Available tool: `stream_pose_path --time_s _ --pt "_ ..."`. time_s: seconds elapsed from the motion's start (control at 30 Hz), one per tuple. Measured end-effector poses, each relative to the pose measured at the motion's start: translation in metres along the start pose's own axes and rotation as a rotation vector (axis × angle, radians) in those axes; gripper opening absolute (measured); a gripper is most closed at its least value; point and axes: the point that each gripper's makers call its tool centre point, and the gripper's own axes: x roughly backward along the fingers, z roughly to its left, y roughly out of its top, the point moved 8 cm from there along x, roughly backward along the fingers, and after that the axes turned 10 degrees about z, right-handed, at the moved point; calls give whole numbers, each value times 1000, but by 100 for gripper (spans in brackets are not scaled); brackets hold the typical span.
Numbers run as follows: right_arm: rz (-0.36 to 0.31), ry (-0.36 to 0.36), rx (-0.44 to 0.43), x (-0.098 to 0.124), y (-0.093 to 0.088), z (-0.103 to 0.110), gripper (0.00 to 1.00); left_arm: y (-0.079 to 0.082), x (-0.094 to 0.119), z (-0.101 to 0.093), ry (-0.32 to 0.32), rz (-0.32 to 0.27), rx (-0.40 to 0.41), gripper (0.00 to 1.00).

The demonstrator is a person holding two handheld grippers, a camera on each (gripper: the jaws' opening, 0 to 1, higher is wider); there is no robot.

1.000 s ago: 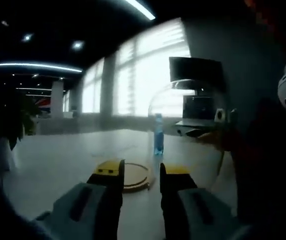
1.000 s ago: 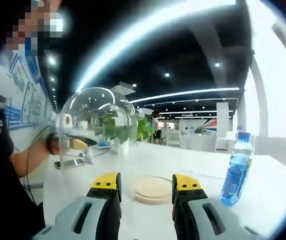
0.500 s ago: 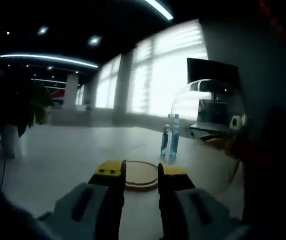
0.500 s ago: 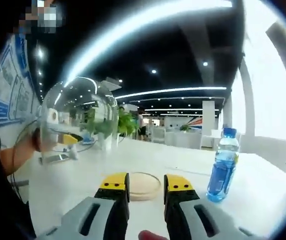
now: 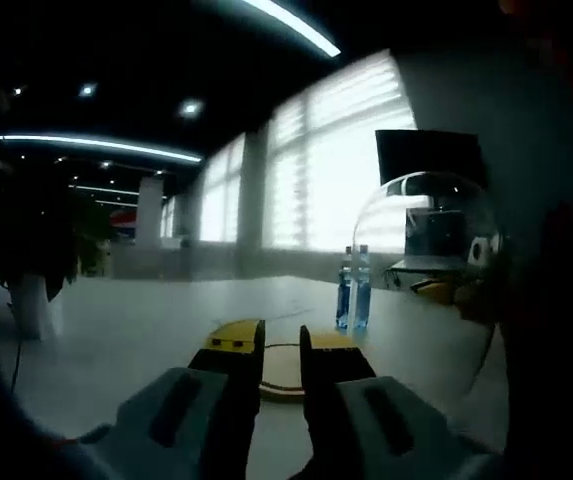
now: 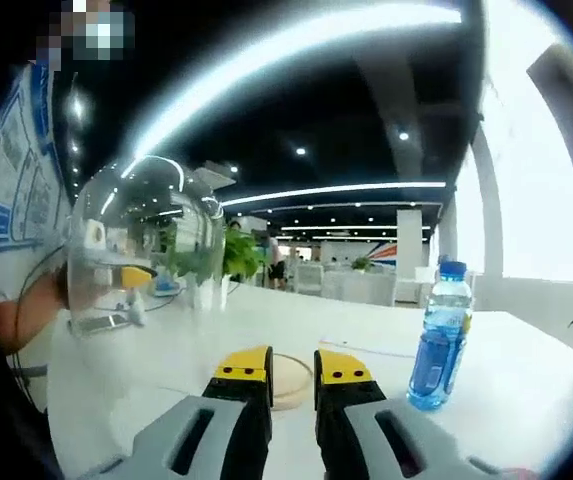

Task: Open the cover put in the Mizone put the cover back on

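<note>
On table (image 6: 526, 390), Mizone bottle (image 6: 437, 335) seemingly upright

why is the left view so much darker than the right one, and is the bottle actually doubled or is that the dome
Left gripper view faces bright windows, so the backlit table and left gripper go dim and hazy; the bottle looks doubled beside the glass dome, whether from blur or refraction I cannot tell. Right gripper view is evenly lit, with one sharp bottle, ceiling strips bent by fisheye, and reflections on the dome.
</note>
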Motion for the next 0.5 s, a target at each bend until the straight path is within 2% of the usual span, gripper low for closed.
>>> stream_pose_path --time_s 0.17,0.27,0.3,0.5 --pt "-5 -10 -20 -2 -2 -3 9 -2 -6 0 14 13 -16 11" --pt "-14 -23 -54 -4 -3 -5 9 -2 -7 4 39 -10 -18 13" --pt "-24 -27 -58 -5 -2 -6 9 -2 -7 6 52 -20 3 13" --pt "-10 -36 -13 -12 -9 -7 9 -4 -9 5 76 -30 -10 12"
